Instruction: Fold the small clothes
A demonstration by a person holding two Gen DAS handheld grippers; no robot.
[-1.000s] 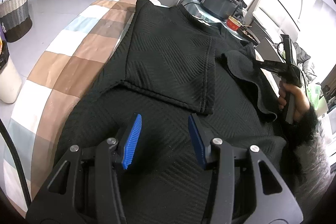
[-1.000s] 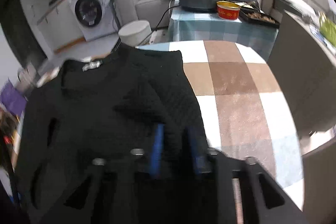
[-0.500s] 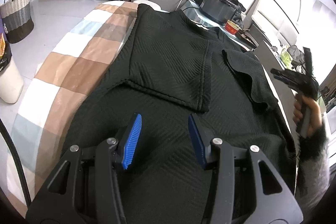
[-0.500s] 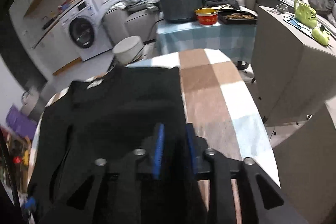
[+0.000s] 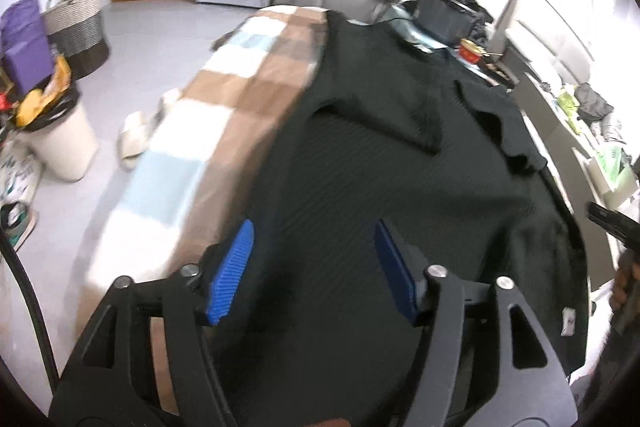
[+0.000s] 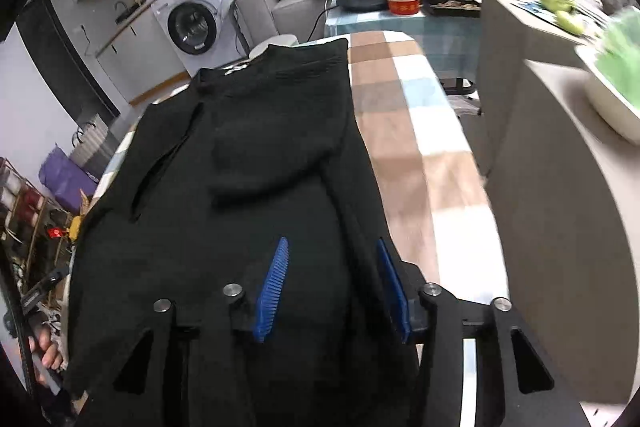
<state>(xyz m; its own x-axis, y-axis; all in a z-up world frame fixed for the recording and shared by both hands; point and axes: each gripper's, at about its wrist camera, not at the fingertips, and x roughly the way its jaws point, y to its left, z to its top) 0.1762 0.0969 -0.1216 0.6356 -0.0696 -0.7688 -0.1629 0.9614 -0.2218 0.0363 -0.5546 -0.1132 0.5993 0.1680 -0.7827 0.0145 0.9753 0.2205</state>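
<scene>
sweater (image 5: 400,187) hem cut off, tablecloth (image 5: 224,131) blurred

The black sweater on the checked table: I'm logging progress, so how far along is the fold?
Done: both sleeves of the black sweater lie folded in across its body on the checked table. In hand: nothing; the left gripper and right gripper hover over the hem end, jaws opening, pads off the cloth. Left: the body is full length, so the hem-to-collar fold is not yet done.
</scene>
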